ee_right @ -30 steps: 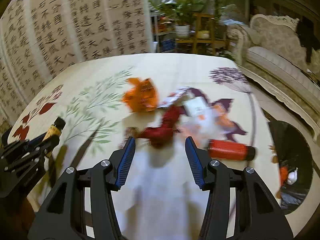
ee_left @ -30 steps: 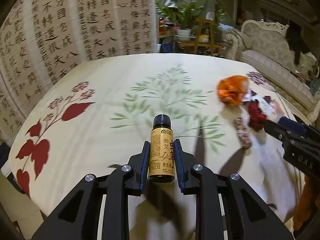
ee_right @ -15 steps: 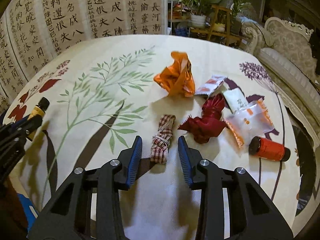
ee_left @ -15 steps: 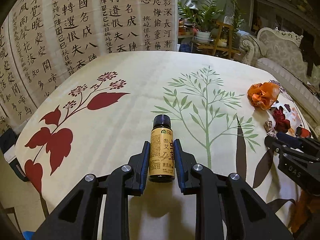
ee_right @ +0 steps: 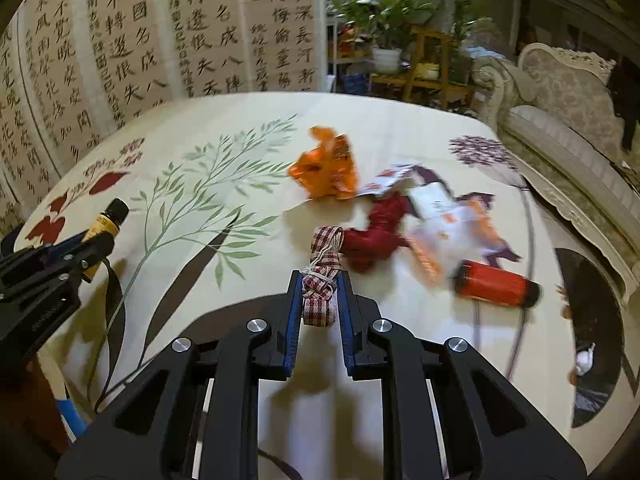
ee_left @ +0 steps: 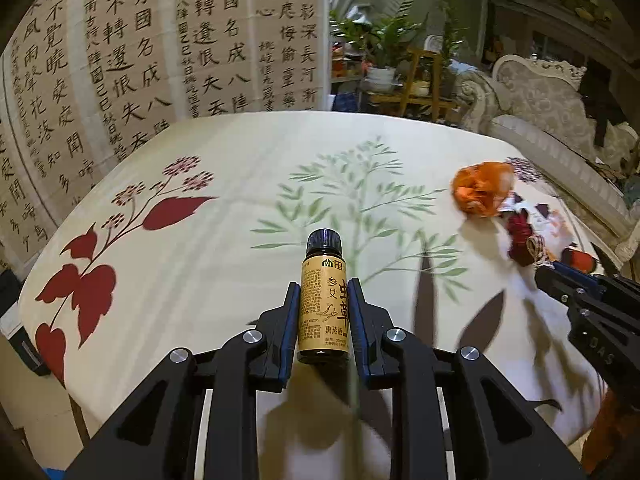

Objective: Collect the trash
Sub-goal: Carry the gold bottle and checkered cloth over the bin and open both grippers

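The tablecloth (ee_left: 224, 168) is cream, printed with dark red leaves, a pale green branch and a purple flower head. The small bottle (ee_left: 323, 304) is brown glass with a black cap and a tan-gold label. The little bundle (ee_right: 322, 280) is red-and-white check. Beside it lie an orange wrapper (ee_right: 326, 170), a dark red wrapper (ee_right: 374, 236) and a red-orange bottle (ee_right: 496, 289).
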Action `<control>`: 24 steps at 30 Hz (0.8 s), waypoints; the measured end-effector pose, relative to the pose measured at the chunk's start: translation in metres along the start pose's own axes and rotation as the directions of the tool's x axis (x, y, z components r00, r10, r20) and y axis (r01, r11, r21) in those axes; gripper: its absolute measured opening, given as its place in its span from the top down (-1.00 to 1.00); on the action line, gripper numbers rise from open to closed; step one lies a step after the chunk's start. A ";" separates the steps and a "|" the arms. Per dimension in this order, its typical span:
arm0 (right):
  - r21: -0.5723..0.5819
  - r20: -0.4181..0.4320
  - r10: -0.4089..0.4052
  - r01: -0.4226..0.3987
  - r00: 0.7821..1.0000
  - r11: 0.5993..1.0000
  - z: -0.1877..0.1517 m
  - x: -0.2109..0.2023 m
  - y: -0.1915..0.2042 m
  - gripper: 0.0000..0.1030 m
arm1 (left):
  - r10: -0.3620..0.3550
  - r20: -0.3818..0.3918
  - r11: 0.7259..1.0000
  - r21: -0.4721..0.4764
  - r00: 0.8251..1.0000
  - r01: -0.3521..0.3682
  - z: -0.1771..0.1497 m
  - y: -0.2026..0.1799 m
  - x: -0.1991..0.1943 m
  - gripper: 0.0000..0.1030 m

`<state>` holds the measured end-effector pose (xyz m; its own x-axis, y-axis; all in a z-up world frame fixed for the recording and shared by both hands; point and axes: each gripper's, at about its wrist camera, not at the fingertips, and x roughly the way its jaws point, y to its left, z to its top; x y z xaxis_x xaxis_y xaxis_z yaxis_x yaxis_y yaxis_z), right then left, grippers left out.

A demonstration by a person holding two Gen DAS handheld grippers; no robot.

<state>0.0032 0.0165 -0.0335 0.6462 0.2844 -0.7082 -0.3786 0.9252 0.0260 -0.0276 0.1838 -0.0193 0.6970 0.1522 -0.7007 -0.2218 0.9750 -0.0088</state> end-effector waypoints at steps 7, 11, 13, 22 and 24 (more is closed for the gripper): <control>0.086 0.050 -0.084 0.079 0.995 0.993 -0.007 -0.027 -0.046 0.67 | -0.087 0.021 0.995 0.057 0.996 0.086 0.005 -0.045 -0.009 0.52; 0.154 0.063 -0.155 0.144 0.986 0.978 -0.015 -0.041 -0.083 0.67 | -0.150 0.033 0.985 0.096 0.988 0.147 0.008 -0.077 -0.014 0.52; 0.187 0.068 -0.189 0.174 0.980 0.967 -0.019 -0.048 -0.100 0.67 | -0.187 0.038 0.975 0.127 0.982 0.181 0.010 -0.098 -0.016 0.52; 0.319 0.064 -0.344 0.308 0.937 0.897 -0.040 -0.075 -0.181 0.67 | -0.331 0.057 0.916 0.258 0.942 0.306 0.010 -0.186 -0.028 0.52; 0.341 0.057 -0.370 0.330 0.927 0.880 -0.045 -0.077 -0.197 0.67 | -0.356 0.054 0.902 0.282 0.933 0.327 0.010 -0.204 -0.028 0.52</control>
<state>-0.0020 -0.1991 -0.0156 0.7768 -0.0644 -0.6264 0.1061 0.9939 0.0293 0.0048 -0.0174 0.0098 0.7660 -0.1959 -0.6122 0.2204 0.9747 -0.0363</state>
